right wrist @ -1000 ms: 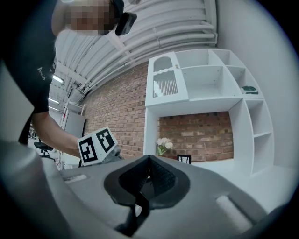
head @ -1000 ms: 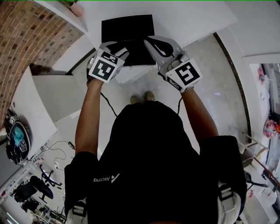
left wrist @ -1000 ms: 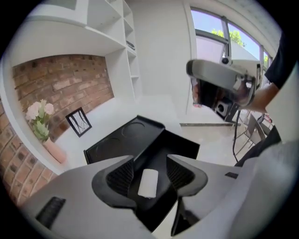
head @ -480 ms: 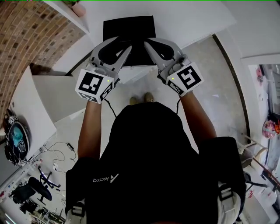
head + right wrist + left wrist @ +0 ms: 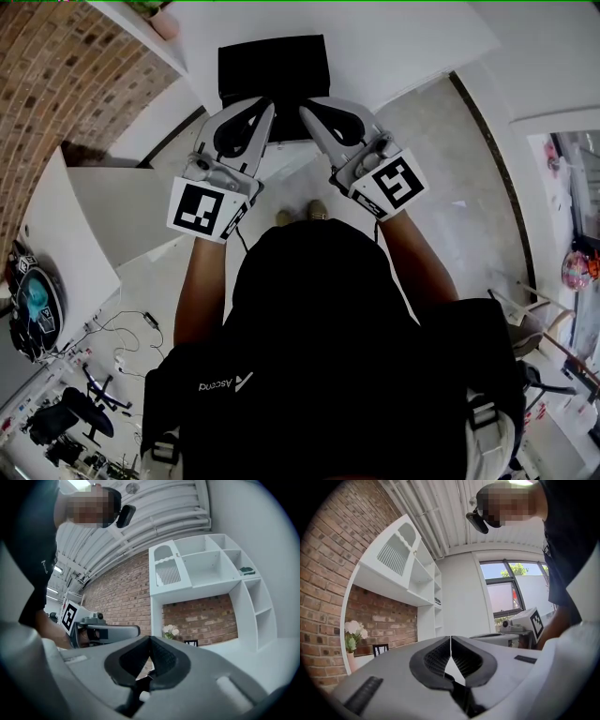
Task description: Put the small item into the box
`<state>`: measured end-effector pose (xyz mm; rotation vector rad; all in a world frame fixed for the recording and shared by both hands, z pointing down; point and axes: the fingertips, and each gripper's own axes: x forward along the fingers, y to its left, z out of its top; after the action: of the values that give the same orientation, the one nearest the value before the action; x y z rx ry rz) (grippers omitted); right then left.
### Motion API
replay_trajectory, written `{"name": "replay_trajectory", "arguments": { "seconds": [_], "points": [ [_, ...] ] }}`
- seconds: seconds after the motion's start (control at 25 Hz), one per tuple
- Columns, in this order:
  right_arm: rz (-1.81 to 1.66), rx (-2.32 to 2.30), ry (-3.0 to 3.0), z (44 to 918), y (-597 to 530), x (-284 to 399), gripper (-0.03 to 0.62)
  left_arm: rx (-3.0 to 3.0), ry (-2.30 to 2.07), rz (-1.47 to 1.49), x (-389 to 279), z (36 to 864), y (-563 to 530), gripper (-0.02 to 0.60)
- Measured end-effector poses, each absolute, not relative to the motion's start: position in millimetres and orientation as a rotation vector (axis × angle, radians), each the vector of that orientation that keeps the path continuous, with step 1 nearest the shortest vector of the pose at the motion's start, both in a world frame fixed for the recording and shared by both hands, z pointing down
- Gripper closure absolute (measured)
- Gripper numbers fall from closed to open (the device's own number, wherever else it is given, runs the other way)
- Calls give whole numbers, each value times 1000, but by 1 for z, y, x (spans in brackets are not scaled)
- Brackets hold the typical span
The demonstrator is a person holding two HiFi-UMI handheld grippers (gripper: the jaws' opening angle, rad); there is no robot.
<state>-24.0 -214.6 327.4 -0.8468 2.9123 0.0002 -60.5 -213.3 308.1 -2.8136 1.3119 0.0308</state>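
Change: left tool [image 5: 268, 105] has drawn its jaws in since half a second ago, when they stood spread, and its marker cube sits a little nearer the person.
Left tool state: clenched on nothing, jaws closing to tip contact (its own view shows the ribbed pads meeting at the tips, with nothing caught between them).
Right tool [image 5: 302, 109] state: clenched likewise, tips met, nothing between.
Position of tools: side by side, near each other but apart; in the head view their tips overlap the near part of the box.
Box [image 5: 274, 62]: black, rectangular, lying on the white worktop [image 5: 412, 37] at its near edge.
Small item: cannot be made out in any view.
Surroundings: brick wall [image 5: 56, 75] at left; white shelving [image 5: 211, 569] and a vase of flowers [image 5: 352, 631] show in the gripper views.
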Motion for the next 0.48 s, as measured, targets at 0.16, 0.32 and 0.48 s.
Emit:
{"name": "replay_trajectory", "arguments": {
  "seconds": [0.16,0.32,0.48],
  "points": [
    [25,-852,2902,322,-209,-23,592,-2816,1318,64,-61,307,-209,583],
    [35,-870,2894,319,-206,-20,592,-2814,1323,83,-62,306,-207,583],
    [43,-871,2895,317,-204,-20,592,-2805,1357,100,-70,305,-206,583]
  ]
}}
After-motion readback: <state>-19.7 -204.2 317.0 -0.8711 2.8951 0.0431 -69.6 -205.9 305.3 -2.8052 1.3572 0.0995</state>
